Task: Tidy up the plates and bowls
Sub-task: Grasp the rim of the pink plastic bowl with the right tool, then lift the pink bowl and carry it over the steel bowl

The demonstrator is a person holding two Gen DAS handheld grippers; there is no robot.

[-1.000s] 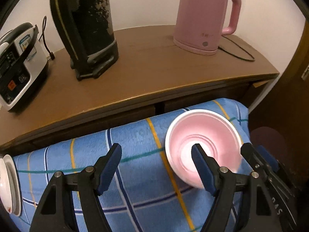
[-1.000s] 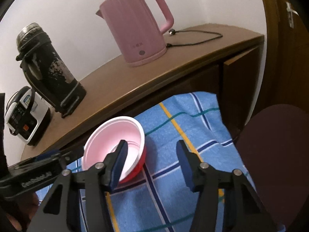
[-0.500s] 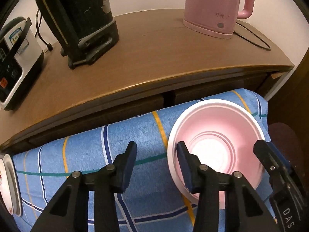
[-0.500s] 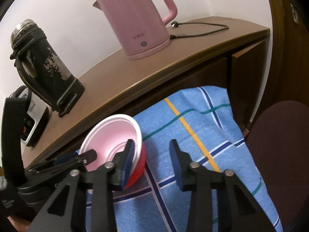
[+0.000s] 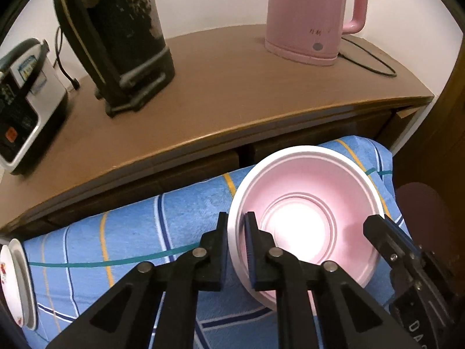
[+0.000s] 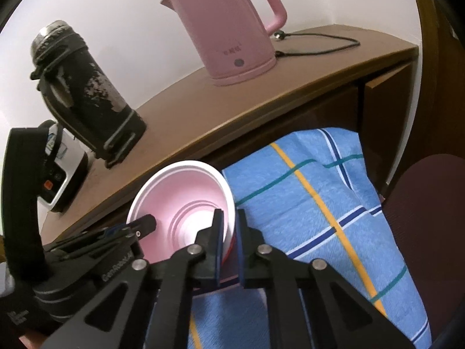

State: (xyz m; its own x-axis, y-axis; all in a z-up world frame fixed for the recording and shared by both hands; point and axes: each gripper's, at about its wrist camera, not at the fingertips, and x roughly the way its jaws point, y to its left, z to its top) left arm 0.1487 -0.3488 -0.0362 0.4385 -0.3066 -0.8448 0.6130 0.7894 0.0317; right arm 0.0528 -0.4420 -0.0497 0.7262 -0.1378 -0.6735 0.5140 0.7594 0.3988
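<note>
**Both grippers pinch the pink bowl's rim**

A round plastic bowl (image 5: 308,203), pink inside with a white rim and a red outer wall, sits on a blue checked cloth (image 5: 139,232) with yellow, green and navy stripes. The left gripper (image 5: 236,226) has just closed its jaws and now clamps the bowl's left rim, one pad inside and one outside. The right gripper (image 6: 229,226) has likewise just closed and pinches the opposite rim, the wall between its blue pads. At the cloth's far left edge stands a white plate (image 5: 17,285), seen edge-on. Behind the cloth runs a brown wooden counter (image 5: 232,87) bearing a pink electric kettle (image 5: 311,14), a worn black flask (image 5: 122,35) and a white and black cooker (image 5: 23,99).
</note>
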